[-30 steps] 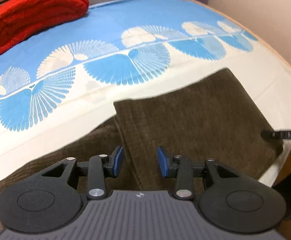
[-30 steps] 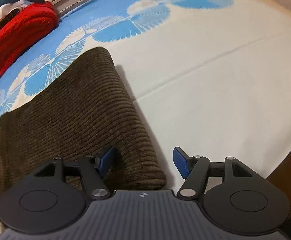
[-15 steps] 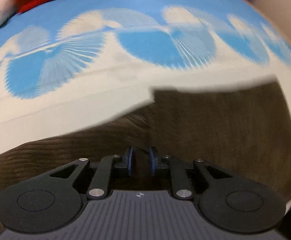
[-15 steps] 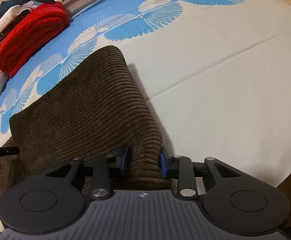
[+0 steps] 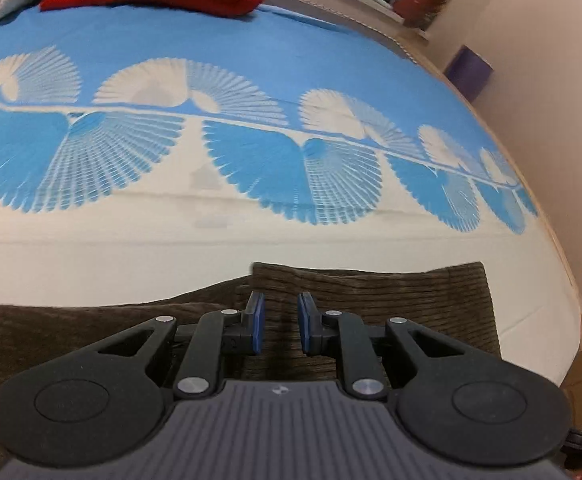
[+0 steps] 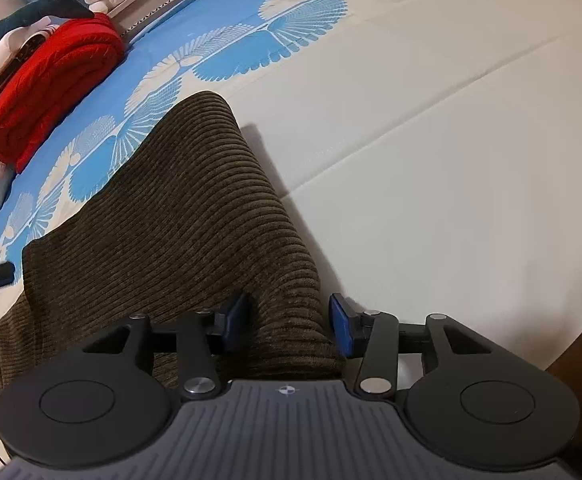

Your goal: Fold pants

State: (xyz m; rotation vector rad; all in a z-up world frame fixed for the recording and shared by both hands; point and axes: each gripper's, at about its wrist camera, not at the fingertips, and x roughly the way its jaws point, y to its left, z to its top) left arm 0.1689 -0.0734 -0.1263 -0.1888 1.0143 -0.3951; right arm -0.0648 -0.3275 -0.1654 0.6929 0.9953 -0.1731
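Brown corduroy pants (image 6: 179,216) lie folded on the bed's cream sheet, near its front edge. In the left wrist view the pants (image 5: 391,296) fill the bottom strip, one folded layer's corner just beyond the fingers. My left gripper (image 5: 281,326) is shut on the pants, with corduroy filling the narrow gap between its blue pads. My right gripper (image 6: 289,320) straddles the pants' rounded right edge. Its jaws are opening, and the fold sits between the pads without being squeezed.
The blue and cream fan-patterned sheet (image 5: 251,236) stretches ahead. A folded red blanket (image 6: 51,80) and a shark plush (image 6: 43,8) lie at the far side. The bed's wooden edge (image 5: 571,280) runs on the right, near a wall.
My left gripper closed on the pants, slid sideways and rolled, so the pants now sit lower in its view. My right gripper pinched the pants' edge, then widened again.
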